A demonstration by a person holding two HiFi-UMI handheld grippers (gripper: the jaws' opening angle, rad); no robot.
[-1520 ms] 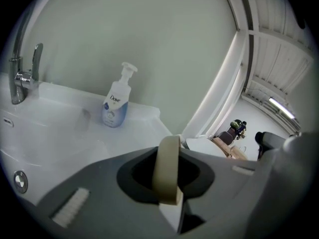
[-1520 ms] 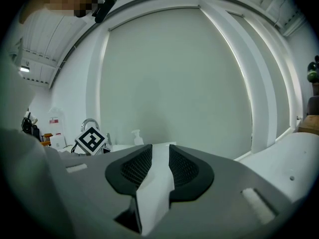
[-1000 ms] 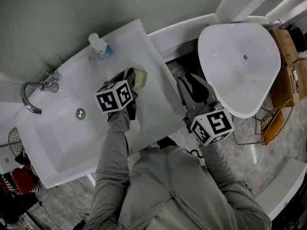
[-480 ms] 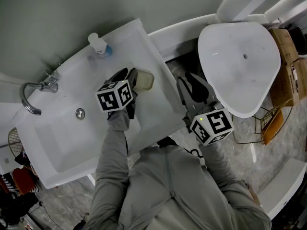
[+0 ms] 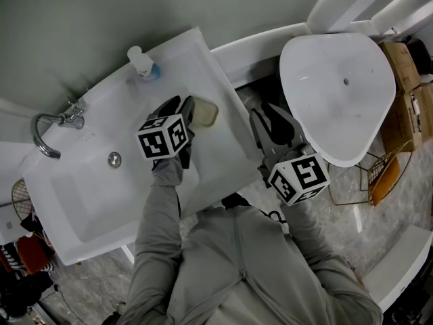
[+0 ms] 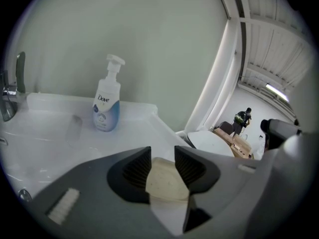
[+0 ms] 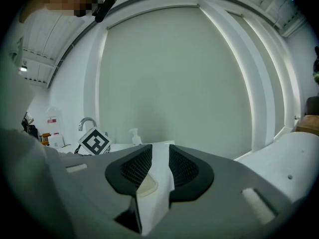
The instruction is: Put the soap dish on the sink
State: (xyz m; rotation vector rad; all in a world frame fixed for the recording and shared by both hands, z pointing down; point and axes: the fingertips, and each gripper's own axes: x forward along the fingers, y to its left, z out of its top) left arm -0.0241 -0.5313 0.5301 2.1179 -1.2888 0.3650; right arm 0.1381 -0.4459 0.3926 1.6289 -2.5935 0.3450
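Observation:
The cream soap dish (image 5: 206, 112) rests on the right rim of the white sink (image 5: 88, 181). My left gripper (image 5: 179, 104) hovers over that rim, its jaws spread. In the left gripper view the soap dish (image 6: 167, 183) lies low between the jaws of the left gripper (image 6: 163, 159), and the pads do not press on it. Those jaws have just been opening. My right gripper (image 5: 268, 114) hangs off the sink's right edge, beside my body. In its own view the right gripper (image 7: 160, 158) shows a narrow gap with nothing in it.
A pump soap bottle (image 5: 141, 62) (image 6: 106, 106) stands at the sink's back edge, a chrome faucet (image 5: 51, 131) at its left, a drain (image 5: 114, 159) in the bowl. A large white rounded fixture (image 5: 338, 93) fills the right, with cardboard boxes (image 5: 406, 80) and a wire basket (image 5: 379, 175) beyond.
The left jaws went from shut on the soap dish to spread apart, and the dish now lies free on the rim. The right gripper has stayed still.

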